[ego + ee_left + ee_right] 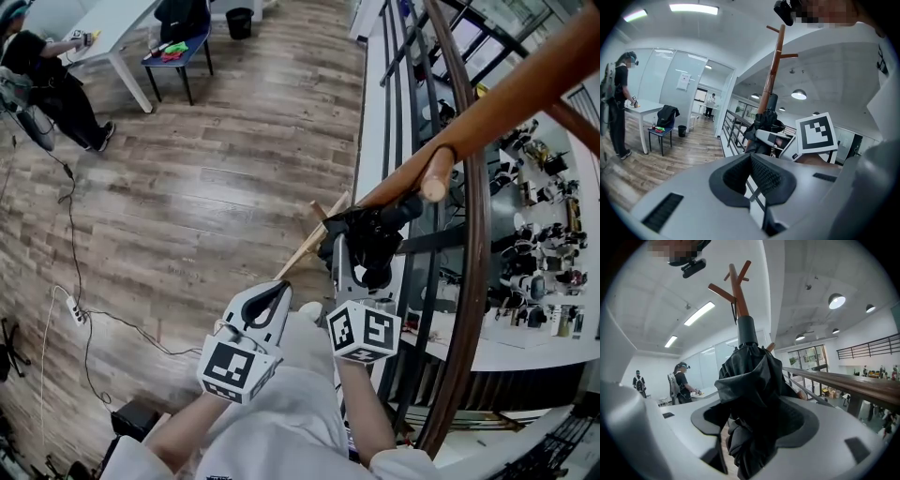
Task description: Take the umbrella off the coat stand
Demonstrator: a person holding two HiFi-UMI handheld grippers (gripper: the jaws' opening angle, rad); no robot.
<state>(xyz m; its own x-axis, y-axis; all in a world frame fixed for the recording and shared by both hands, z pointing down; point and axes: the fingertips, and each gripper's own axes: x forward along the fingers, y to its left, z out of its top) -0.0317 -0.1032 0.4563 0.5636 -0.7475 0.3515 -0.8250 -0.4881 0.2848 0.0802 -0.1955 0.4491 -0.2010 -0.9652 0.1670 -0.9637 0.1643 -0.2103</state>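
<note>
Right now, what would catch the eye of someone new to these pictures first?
A folded black umbrella fills the right gripper view, hanging on the wooden coat stand, and the jaws of the right gripper stand wide around it. The left gripper, beside it, is shut and empty.

Open-plan office or lab — upper floor
White table (112,28), glass partitions (670,89), railing (386,103) overlooking cluttered benches (548,272) below.

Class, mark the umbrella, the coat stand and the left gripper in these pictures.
umbrella (750,376): right gripper view, on its folded black fabric.
coat stand (739,296): right gripper view, on its brown wooden pole.
left gripper (751,157): left gripper view, where its shut fingers meet.
</note>
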